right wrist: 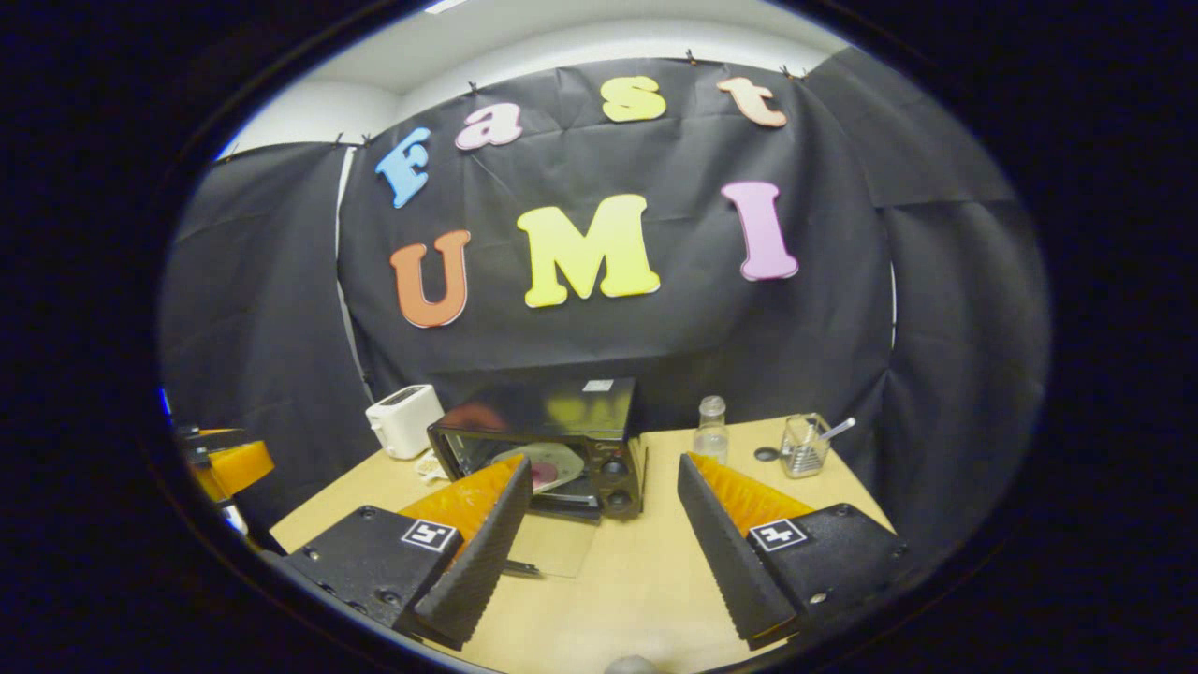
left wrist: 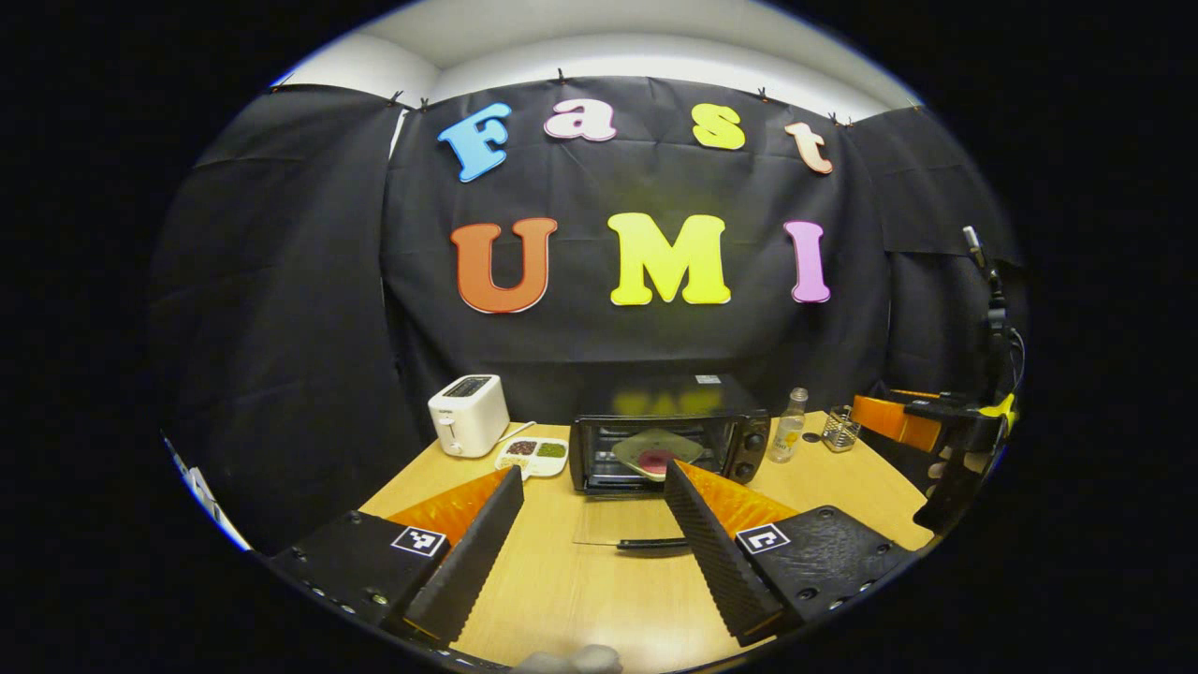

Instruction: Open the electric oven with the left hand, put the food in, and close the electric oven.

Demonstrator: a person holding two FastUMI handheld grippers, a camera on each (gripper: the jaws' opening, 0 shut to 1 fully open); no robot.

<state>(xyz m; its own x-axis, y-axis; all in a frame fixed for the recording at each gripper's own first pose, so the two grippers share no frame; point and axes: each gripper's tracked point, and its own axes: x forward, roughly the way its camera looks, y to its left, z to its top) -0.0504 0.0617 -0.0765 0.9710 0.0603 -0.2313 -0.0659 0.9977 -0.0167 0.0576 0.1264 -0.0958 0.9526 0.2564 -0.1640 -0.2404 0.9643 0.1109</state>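
A black electric oven (left wrist: 670, 440) (right wrist: 552, 440) stands at the back of the wooden table, its glass door (left wrist: 625, 522) (right wrist: 554, 543) folded down flat. Inside lies a pale plate (left wrist: 657, 451) (right wrist: 550, 463) with a reddish piece of food (left wrist: 657, 461) (right wrist: 541, 474). My left gripper (left wrist: 599, 552) hangs open over the table in front of the door, holding nothing. Farther right, my right gripper (right wrist: 599, 552) is open too and holds nothing; it also appears at the edge of the left gripper view, the right gripper (left wrist: 945, 431).
A white toaster (left wrist: 468, 414) (right wrist: 404, 419) and a divided snack dish (left wrist: 532, 454) sit left of the oven. A clear bottle (left wrist: 788, 427) (right wrist: 711, 427) and a wire utensil holder (left wrist: 840, 429) (right wrist: 805, 446) stand to its right. Black cloth walls the booth.
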